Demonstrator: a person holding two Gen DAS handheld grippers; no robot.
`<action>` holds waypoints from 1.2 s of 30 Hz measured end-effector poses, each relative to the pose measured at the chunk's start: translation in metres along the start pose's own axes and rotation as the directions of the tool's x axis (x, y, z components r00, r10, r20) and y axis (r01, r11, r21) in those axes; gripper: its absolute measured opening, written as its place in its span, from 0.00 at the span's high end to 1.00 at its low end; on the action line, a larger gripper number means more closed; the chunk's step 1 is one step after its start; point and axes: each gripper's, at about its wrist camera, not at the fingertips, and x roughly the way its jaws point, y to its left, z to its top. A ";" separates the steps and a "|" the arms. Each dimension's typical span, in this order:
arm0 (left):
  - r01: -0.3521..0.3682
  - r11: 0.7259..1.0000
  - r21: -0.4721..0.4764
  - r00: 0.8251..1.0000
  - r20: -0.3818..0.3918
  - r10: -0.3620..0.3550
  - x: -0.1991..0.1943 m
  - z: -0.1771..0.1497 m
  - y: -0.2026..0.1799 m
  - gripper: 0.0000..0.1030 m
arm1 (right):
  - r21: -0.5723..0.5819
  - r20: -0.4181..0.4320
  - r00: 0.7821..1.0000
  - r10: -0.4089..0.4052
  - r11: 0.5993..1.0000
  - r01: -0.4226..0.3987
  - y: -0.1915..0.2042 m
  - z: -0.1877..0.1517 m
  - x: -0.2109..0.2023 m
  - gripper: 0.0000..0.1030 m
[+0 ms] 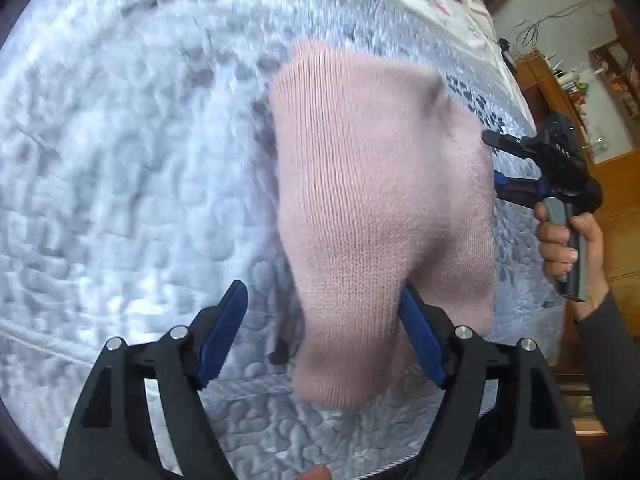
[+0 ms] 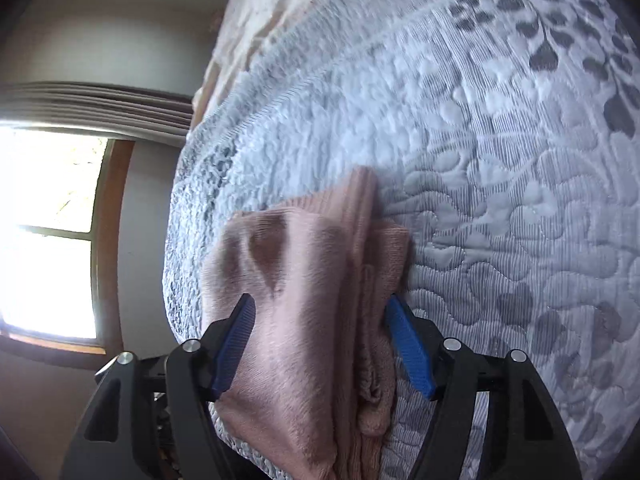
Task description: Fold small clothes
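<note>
While the quilt fills both views, the rest is placed against it:

Quilt (image 1: 120, 160): pale blue-grey, stitched with a leaf pattern, darker grey leaves toward one edge; much of it is blurred in the left wrist view.

Pink knit garment (image 1: 380, 208): a small ribbed piece, hanging or lifted just above the quilt and casting a dark shadow on the quilt along its left edge. In the right wrist view the same garment (image 2: 304, 300) is doubled into several layers, with a ribbed band pointing away over the quilt.

Left gripper (image 1: 324, 336): low over the quilt, blue-padded fingers (image 1: 222, 336) spread wide. The garment's lower end lies between them, against the right-hand pad and apart from the left-hand one; no pinch shows.

Right gripper (image 2: 320, 344): also over the quilt, fingers (image 2: 410, 346) spread, the bunched garment filling most of the gap. Whether either pad presses the cloth, I cannot tell. From the left wrist view this gripper (image 1: 496, 160) sits at the garment's far right edge, fingers apart.

Hand (image 1: 568, 248): wrapped round the right gripper's grey handle, a dark sleeve behind it, beyond the quilt's edge.

Window (image 2: 44, 232): bright, with a wooden frame, past the quilt's left side.

Wooden furniture (image 1: 616, 184): beyond the quilt's right edge.
</note>
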 end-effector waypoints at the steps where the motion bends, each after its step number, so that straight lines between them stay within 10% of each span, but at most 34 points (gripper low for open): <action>1: 0.057 0.998 0.024 0.998 0.029 -0.057 -0.015 -0.002 -0.008 0.26 | -0.014 -0.007 1.000 -0.005 1.000 0.005 0.004 -0.004 -0.002 0.35; 4: 0.245 0.968 0.058 0.970 -0.014 -0.244 -0.009 -0.008 -0.043 0.30 | -0.049 -0.060 0.997 -0.038 0.998 0.035 0.013 -0.014 0.016 0.57; 5: 0.278 0.958 0.064 0.960 -0.051 -0.275 0.006 -0.011 -0.054 0.36 | -0.069 -0.063 0.994 -0.084 0.994 0.080 0.016 -0.016 0.022 0.81; 8: 0.295 0.955 0.000 0.944 -0.155 -0.292 0.061 -0.027 -0.055 0.44 | -0.086 0.019 0.989 -0.143 0.986 0.145 0.024 -0.015 0.016 0.90; 13: 0.340 0.939 -0.057 0.913 -0.221 -0.344 0.073 -0.028 -0.056 0.46 | -0.150 0.025 0.959 -0.282 0.947 0.283 0.023 -0.014 0.022 0.82; 18: 0.464 0.883 -0.065 0.885 -0.008 -0.466 0.011 0.035 -0.042 0.30 | -0.257 0.150 0.947 -0.283 0.914 0.313 0.066 -0.011 -0.009 0.79; 23: 0.301 0.950 -0.084 0.950 -0.060 -0.306 0.069 0.090 -0.018 0.42 | -0.296 0.034 0.915 -0.401 0.871 0.393 0.047 -0.004 0.046 0.89; 32: 0.344 0.939 0.018 0.937 -0.074 -0.342 0.029 0.072 -0.025 0.41 | -0.422 0.011 0.931 -0.365 0.842 0.336 0.083 -0.061 0.016 0.85; 36: 0.243 0.969 0.046 0.961 -0.151 -0.233 0.064 0.045 -0.028 0.44 | -0.498 -0.004 0.876 -0.482 0.761 0.417 0.066 -0.089 0.047 0.88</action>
